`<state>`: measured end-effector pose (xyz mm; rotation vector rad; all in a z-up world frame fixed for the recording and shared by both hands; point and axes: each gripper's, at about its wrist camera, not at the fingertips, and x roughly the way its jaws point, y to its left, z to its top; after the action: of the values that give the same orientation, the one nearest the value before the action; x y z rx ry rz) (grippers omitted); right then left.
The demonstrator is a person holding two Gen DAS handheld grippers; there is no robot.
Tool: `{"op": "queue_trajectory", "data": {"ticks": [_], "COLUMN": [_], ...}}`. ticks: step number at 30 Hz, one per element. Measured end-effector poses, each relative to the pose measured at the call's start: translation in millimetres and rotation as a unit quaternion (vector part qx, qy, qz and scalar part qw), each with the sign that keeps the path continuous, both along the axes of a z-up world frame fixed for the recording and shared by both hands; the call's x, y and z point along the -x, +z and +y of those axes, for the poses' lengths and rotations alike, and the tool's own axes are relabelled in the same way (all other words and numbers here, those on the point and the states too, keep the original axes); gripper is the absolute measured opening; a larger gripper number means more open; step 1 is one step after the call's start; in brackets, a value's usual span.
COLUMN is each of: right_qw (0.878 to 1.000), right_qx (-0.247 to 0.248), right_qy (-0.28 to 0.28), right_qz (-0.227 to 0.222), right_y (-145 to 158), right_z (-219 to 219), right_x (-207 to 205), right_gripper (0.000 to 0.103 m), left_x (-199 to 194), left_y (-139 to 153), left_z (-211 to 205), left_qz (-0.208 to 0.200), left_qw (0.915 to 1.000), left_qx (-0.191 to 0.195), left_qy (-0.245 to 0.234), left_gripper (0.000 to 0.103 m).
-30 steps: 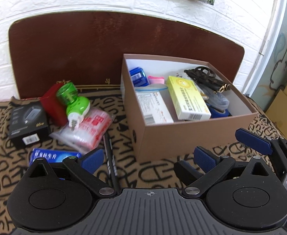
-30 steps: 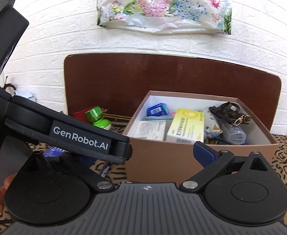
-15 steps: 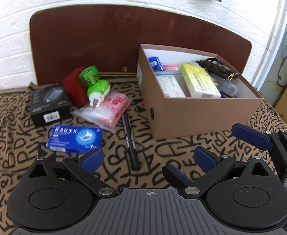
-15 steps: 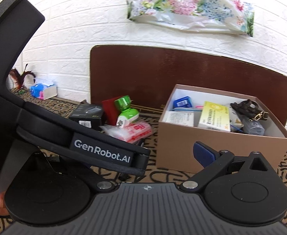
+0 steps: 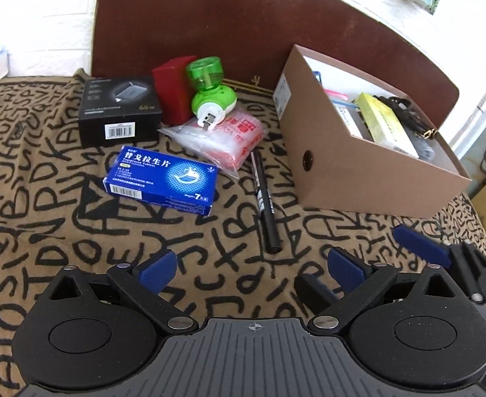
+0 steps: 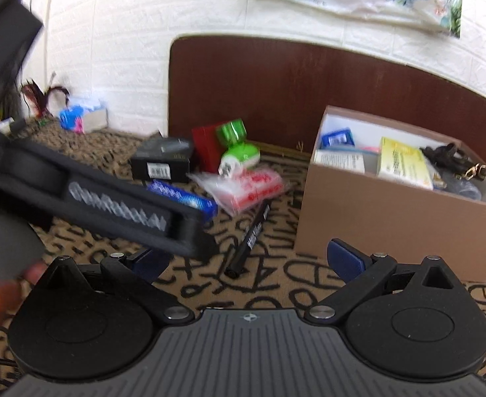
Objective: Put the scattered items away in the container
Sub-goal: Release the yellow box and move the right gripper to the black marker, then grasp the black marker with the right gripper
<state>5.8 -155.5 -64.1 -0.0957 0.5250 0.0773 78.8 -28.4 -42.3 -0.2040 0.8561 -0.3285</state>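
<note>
- We hold the left gripper (image 5: 253, 269) low over the patterned cloth (image 5: 27, 218), its jaws spread wide with nothing between them.
- The pen (image 5: 264, 200) lies just ahead of it, its near end pointing into the gap between the pads.
- The blue box (image 5: 162, 178) sits ahead and to the left, flat on the cloth, just beside the pen.
- Behind these we see the plastic bag (image 5: 223, 139), with the green plug (image 5: 210, 94) resting on its far edge, plus the red box (image 5: 173, 89) and black box (image 5: 119, 110).
- The container (image 5: 359, 172) stands ahead to the right, open-topped, already holding several items.
- Our right gripper (image 6: 246, 259) is also apart and empty; the container (image 6: 375, 218) stands ahead to its right, the pen (image 6: 251, 238) ahead at centre.
</note>
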Motion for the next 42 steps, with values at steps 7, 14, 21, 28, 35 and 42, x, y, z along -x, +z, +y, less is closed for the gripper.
{"op": "queue_trajectory", "data": {"ticks": [7, 14, 21, 28, 35, 42], "right_qw": [0.999, 0.997, 0.997, 0.996, 0.996, 0.993], "right_qx": [0.004, -0.02, -0.04, -0.045, -0.04, -0.043], "right_qy": [-0.019, -0.029, -0.014, -0.015, 0.007, 0.035], "right_qz": [0.035, 0.062, 0.071, 0.074, 0.083, 0.101], "right_y": [-25, -40, -49, -56, -54, -51], "right_z": [-1, -10, -8, -11, -16, -27], "right_x": [-27, -53, -73, -91, -85, -49], "right_gripper": [0.081, 0.061, 0.054, 0.043, 0.023, 0.022], "left_x": [-28, -67, -99, -123, -122, -91], "left_y": [-12, -29, -38, -40, -41, -40], "left_z": [-22, -41, -54, -55, -62, -55], "left_qz": [0.011, 0.042, 0.052, 0.054, 0.057, 0.086], "left_qw": [0.9984, 0.9962, 0.9955, 0.9955, 0.9939, 0.9927], "left_qx": [-0.02, -0.033, -0.038, -0.042, -0.046, -0.019], "left_qy": [-0.053, -0.068, -0.069, -0.066, -0.082, -0.082], "left_gripper": [0.085, 0.065, 0.063, 0.059, 0.017, 0.017]}}
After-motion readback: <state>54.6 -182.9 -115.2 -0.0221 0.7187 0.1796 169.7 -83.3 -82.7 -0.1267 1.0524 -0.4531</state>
